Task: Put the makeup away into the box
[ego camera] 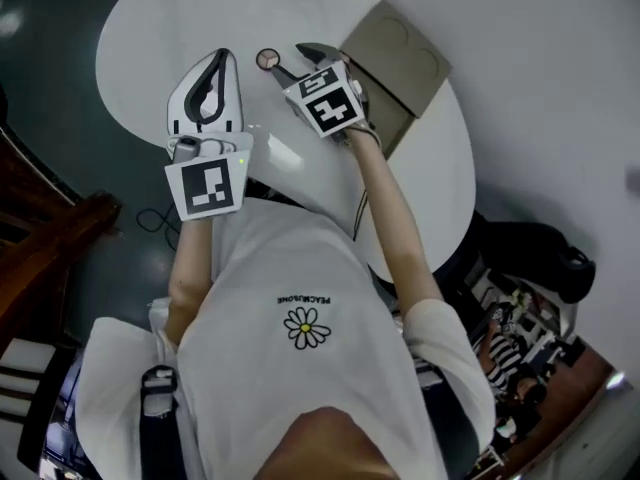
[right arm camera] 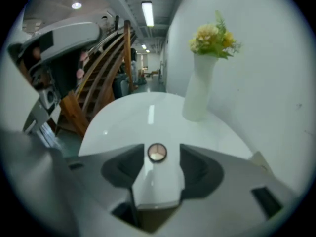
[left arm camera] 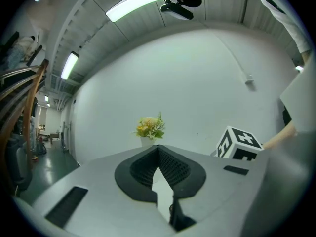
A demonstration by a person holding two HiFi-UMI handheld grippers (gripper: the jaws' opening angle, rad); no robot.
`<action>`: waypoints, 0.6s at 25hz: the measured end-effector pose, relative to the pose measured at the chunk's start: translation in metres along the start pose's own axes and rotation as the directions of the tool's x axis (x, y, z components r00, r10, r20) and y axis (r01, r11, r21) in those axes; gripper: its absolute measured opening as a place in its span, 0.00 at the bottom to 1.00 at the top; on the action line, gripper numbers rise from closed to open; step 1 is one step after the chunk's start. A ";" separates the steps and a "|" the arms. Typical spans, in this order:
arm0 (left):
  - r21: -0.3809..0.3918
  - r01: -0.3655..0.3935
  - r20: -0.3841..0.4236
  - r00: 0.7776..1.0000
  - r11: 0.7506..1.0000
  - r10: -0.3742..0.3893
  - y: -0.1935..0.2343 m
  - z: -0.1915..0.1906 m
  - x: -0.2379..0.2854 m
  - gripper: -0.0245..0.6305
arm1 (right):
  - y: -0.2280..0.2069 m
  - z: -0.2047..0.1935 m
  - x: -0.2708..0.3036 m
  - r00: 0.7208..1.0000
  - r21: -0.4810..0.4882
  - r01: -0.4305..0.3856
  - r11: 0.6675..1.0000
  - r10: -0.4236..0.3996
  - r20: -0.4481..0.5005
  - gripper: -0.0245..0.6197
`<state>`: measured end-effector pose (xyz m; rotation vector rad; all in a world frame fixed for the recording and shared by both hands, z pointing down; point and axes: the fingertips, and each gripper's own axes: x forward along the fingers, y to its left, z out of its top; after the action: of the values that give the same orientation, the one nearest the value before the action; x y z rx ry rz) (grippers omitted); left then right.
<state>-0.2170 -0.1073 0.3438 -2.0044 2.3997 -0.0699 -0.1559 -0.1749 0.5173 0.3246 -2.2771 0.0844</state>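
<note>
While the person is bending over the round white table (ego camera: 150, 28) in the head view, the right gripper (ego camera: 298, 63) is hanging at upper middle just beside the small round makeup compact (ego camera: 267, 59), with the tan box (ego camera: 400, 68) lying to the upper right and the left gripper (ego camera: 220, 60) waiting at centre left. In the left gripper view, its jaws are sitting pressed together on nothing. In the right gripper view, the jaws are standing wide with the compact centred on the table at their far end, untouched; the pick-up looks to be in hand, calling next for closing on its rim and carrying it to the box.
</note>
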 end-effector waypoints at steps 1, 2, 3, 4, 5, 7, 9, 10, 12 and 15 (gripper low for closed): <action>-0.005 -0.013 -0.015 1.000 1.000 0.013 0.005 -0.006 -0.002 0.07 | 0.000 -0.002 0.008 0.999 0.001 -0.017 1.000 0.017 -0.028 0.39; -0.011 -0.028 -0.030 0.999 1.000 0.028 0.009 -0.012 -0.004 0.07 | -0.001 -0.004 0.016 0.998 0.004 -0.032 0.999 0.033 -0.059 0.39; -0.021 -0.046 -0.043 0.998 0.999 0.045 0.014 -0.018 -0.006 0.07 | -0.003 -0.008 0.024 0.995 0.007 -0.046 0.999 0.046 -0.094 0.41; -0.034 -0.068 -0.053 0.996 0.997 0.066 0.019 -0.024 -0.008 0.07 | -0.004 -0.012 0.031 0.990 0.009 -0.059 0.998 0.059 -0.127 0.42; -0.049 -0.091 -0.060 0.994 0.995 0.088 0.024 -0.028 -0.010 0.07 | -0.005 -0.015 0.038 0.985 0.009 -0.073 0.997 0.073 -0.154 0.43; -0.072 -0.128 -0.070 0.990 0.989 0.123 0.035 -0.036 -0.015 0.07 | -0.003 -0.015 0.049 0.979 0.012 -0.103 0.995 0.104 -0.176 0.43; -0.081 -0.151 -0.079 0.986 0.985 0.145 0.043 -0.041 -0.019 0.07 | -0.002 -0.015 0.057 0.975 0.023 -0.123 0.992 0.125 -0.184 0.44; -0.082 -0.160 -0.081 0.985 0.984 0.153 0.046 -0.043 -0.020 0.07 | -0.002 -0.016 0.060 0.973 0.029 -0.128 0.991 0.132 -0.192 0.43; -0.088 -0.174 -0.086 0.982 0.981 0.167 0.049 -0.045 -0.022 0.07 | -0.002 -0.018 0.063 0.968 0.031 -0.143 0.989 0.146 -0.204 0.44; -0.095 -0.189 -0.097 0.979 0.977 0.180 0.050 -0.050 -0.026 0.07 | 0.003 -0.022 0.069 0.960 0.022 -0.170 0.985 0.171 -0.220 0.43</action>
<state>-0.2641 -0.0720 0.3908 -1.8423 2.6863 -0.0314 -0.1845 -0.1827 0.5837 0.1124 -2.0787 0.2031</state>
